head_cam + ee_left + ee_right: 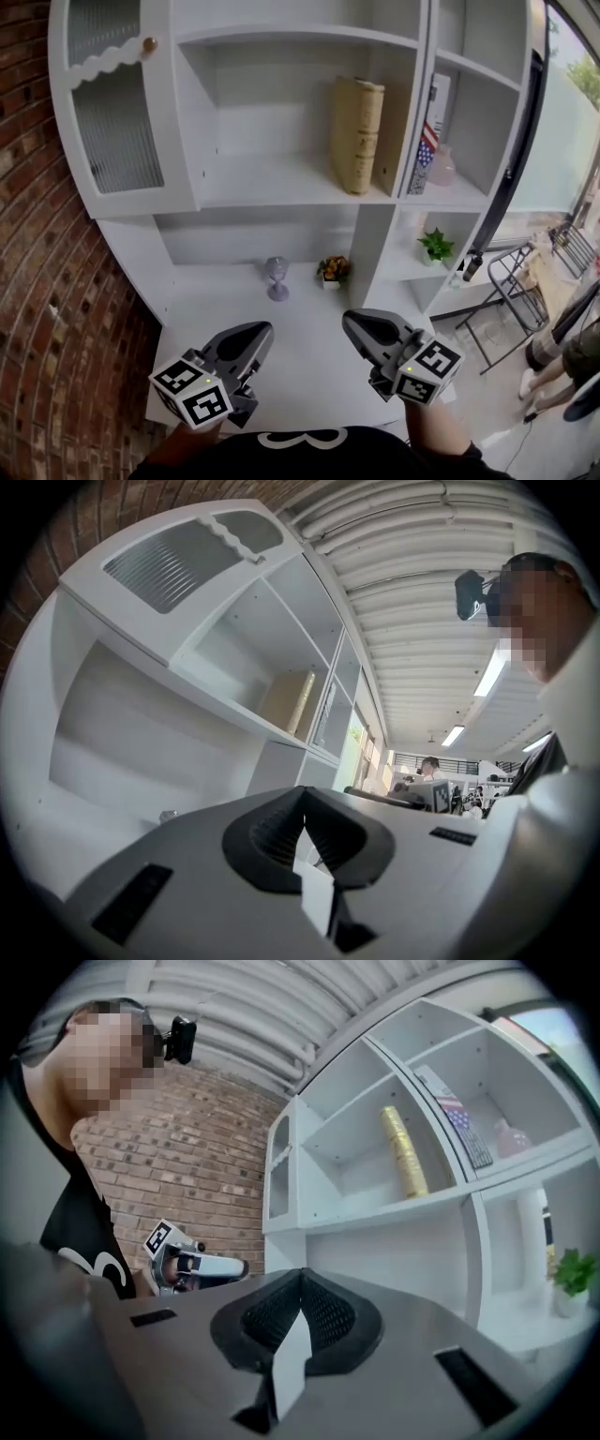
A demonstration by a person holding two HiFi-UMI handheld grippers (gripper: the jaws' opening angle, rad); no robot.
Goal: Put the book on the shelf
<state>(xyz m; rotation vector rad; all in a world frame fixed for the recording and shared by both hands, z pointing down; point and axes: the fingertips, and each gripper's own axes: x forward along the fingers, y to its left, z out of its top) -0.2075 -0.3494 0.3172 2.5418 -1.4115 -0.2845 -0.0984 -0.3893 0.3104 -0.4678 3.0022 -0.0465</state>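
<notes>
A thick tan book (357,134) stands upright on the white shelf (281,183), leaning against the divider at the right of the middle compartment; it shows too in the left gripper view as the tan book (289,703) and in the right gripper view as the yellow book (404,1150). My left gripper (263,335) hovers low over the white desk, jaws together, nothing in them. My right gripper (352,324) is beside it, jaws together and empty. Both are well below and in front of the book.
A book with a flag cover (429,131) and a pink vase (442,166) stand in the right compartment. A small glass (277,277) and a potted flower (333,271) sit at the back of the desk. A green plant (436,247) is lower right. A brick wall (37,309) runs at the left.
</notes>
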